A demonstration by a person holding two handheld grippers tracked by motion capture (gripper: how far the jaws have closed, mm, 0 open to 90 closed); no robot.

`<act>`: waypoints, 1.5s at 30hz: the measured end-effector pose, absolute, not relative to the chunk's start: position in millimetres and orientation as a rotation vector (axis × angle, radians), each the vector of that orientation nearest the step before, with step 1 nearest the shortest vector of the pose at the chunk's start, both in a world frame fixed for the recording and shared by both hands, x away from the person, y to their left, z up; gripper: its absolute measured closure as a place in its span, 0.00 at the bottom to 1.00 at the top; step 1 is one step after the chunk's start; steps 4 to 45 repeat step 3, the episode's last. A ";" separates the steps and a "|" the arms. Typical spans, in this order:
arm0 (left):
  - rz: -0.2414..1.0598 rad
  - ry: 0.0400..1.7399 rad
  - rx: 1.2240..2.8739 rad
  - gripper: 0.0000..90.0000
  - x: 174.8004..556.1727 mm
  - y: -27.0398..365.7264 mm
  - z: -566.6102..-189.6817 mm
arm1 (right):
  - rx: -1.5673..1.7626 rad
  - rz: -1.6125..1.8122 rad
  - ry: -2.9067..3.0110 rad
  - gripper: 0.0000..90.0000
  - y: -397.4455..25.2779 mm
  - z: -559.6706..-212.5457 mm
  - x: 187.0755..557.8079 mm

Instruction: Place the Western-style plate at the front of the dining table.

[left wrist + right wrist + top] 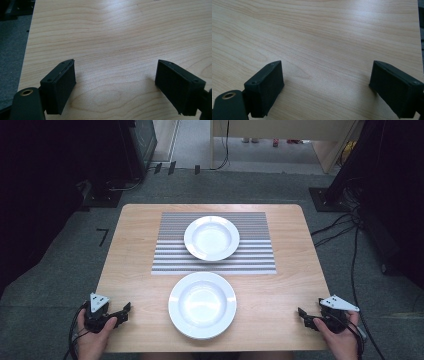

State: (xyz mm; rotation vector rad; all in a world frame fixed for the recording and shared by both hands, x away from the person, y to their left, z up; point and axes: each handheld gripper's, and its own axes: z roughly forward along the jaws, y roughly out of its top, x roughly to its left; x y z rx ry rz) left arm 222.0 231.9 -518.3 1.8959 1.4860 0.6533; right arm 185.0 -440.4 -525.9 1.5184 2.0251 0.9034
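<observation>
Two white plates are on a light wooden table (135, 265). The near plate (202, 304) lies on bare wood at the front middle. The far plate (211, 237) rests on a grey striped placemat (170, 252). My left gripper (121, 312) sits at the table's front left corner, held by a hand, open and empty. My right gripper (304, 316) sits at the front right corner, also open and empty. In the left gripper view the left gripper (116, 87) spreads wide over bare wood. In the right gripper view the right gripper (327, 88) does the same.
Grey carpet surrounds the table. Cables (345, 227) trail on the floor at the right, and dark equipment stands at the back left (135, 145) and at the right. The table's left edge (26, 55) shows in the left gripper view, its right edge (419, 37) in the right gripper view.
</observation>
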 end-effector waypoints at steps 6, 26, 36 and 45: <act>0.653 1.486 1.896 0.18 222.0 231.9 -518.3 | 1.519 0.903 2.024 0.13 -440.3 -525.9 185.0; 0.653 1.486 1.896 0.18 222.0 231.9 -518.3 | 1.519 0.903 2.024 0.13 -440.3 -525.9 185.0; 0.653 1.486 1.896 0.18 222.0 231.9 -518.3 | 1.519 0.903 2.024 0.13 -440.3 -525.9 185.0; 0.653 1.486 1.896 0.18 222.0 231.9 -518.3 | 1.519 0.903 2.024 0.13 -440.3 -525.9 185.0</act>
